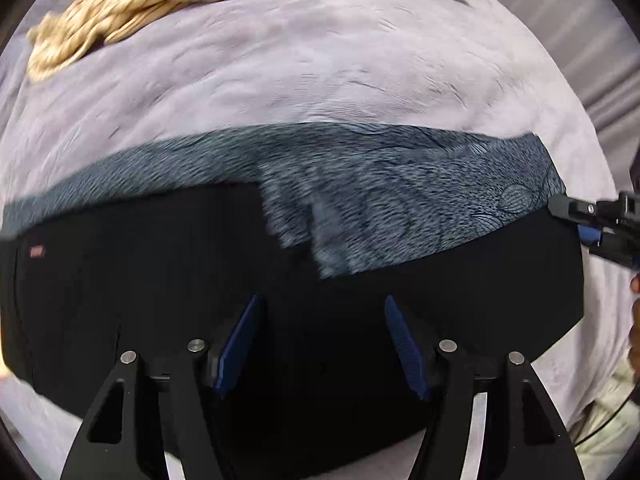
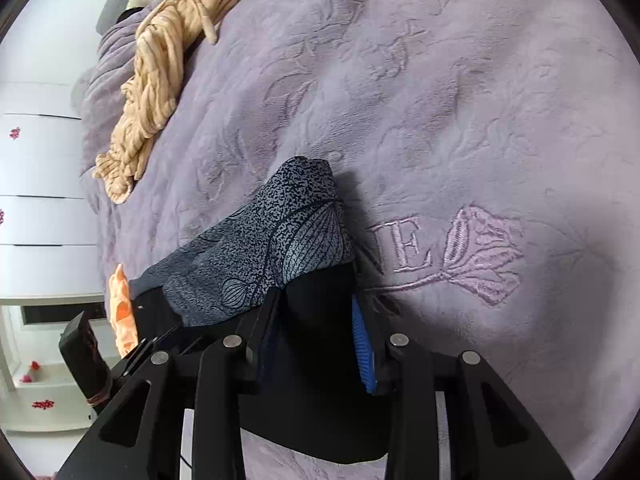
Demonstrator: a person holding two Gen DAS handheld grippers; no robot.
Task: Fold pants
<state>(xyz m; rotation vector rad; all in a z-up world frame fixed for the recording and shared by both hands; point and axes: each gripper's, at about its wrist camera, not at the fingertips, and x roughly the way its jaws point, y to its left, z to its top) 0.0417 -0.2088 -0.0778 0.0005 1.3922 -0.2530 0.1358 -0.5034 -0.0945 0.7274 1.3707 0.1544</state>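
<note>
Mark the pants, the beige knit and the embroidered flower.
pants (image 2: 248,264): right wrist view, grey patterned panel.
beige knit (image 2: 154,92): right wrist view, middle of bundle.
embroidered flower (image 2: 486,254): right wrist view, petals.

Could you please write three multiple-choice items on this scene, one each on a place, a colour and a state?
1. Where do the pants lie?
A. On a lilac blanket
B. On a wooden floor
C. In a basket

2. What colour is the bundled cloth at the blanket's far edge?
A. Red
B. Beige
C. Green

3. How does the left hand-held gripper stand?
A. Clamped on a hanger
B. Gripping the beige cloth
C. Open above the black fabric

Answers:
1 A, lilac blanket surrounds the pants.
2 B, the bundle is plainly beige.
3 C, its blue pads stand apart, pinching nothing.
</note>
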